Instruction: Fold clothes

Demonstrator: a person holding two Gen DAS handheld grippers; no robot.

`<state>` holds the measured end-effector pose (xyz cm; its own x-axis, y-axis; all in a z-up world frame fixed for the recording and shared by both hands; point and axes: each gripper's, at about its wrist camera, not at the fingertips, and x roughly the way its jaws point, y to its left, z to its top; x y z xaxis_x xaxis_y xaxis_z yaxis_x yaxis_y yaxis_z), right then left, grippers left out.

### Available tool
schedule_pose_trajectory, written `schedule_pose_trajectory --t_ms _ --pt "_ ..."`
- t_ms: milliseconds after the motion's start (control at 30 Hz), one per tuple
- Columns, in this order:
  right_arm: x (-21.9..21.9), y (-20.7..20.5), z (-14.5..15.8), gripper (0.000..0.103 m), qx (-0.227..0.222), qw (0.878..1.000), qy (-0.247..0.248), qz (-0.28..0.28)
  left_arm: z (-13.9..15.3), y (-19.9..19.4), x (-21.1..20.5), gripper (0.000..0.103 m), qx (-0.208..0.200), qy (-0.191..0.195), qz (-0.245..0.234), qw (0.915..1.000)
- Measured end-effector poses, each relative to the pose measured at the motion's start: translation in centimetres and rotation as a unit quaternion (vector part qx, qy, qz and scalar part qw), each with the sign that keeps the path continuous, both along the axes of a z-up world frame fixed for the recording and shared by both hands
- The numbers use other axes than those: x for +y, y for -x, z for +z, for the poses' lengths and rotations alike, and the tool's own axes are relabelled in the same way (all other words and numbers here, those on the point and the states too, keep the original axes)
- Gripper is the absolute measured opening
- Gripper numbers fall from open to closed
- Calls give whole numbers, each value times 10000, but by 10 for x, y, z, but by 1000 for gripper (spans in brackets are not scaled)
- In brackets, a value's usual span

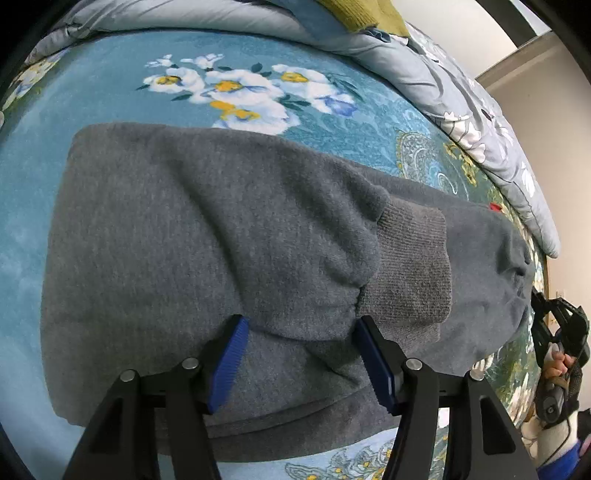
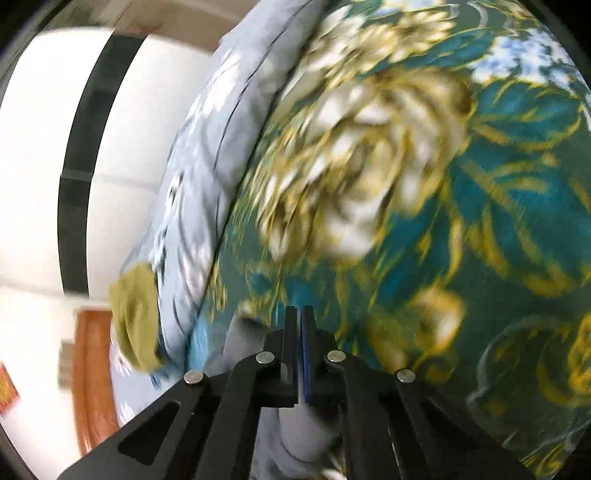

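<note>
A grey knit sweater lies folded on the bed, and its ribbed cuff rests across the body. My left gripper hovers over the near edge of the sweater. It is open, with its blue pads spread either side of a fold of sleeve cloth. At the sweater's bunched right end, a hand holds my right gripper. In the blurred right wrist view that gripper is shut. Grey ribbed cloth shows sharp beside and beneath its fingers, so the cloth appears pinched.
The bed carries a teal floral blanket, with gold flowers on its green part. A grey floral quilt is bunched along the far side with an olive garment on it. Beyond stand a white wall and a wooden panel.
</note>
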<state>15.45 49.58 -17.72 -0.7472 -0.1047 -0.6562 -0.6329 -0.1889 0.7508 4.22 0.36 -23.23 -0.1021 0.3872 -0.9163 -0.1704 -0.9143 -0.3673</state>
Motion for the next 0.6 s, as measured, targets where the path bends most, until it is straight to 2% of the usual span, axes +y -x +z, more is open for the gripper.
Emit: schedule_pose_trajectory --t_ms 100,167,233,267,300,533,600 --pt "12 -9 12 4 -155 9996 -219 88 1 0 -2 65 -28 -41 26 10000" --pt "10 -15 15 5 31 9996 -153 229 2 0 -3 66 -41 -58 35 10000" --pt "2 -23 15 22 43 9992 -127 366 3 0 -4 66 -44 -54 34 10000" --pt "-3 -29 15 47 38 9991 -117 410 3 -1 -4 66 -32 -44 31 10000" --pt "-9 -33 13 62 91 9989 -65 450 4 -1 -5 66 -19 -33 28 10000" --pt "-54 -34 -14 62 -20 9961 283 832 6 -2 -8 67 4 14 42 10000" --pt "-60 -29 -17 56 11 9967 284 760 7 -3 -9 67 4 25 37 10000"
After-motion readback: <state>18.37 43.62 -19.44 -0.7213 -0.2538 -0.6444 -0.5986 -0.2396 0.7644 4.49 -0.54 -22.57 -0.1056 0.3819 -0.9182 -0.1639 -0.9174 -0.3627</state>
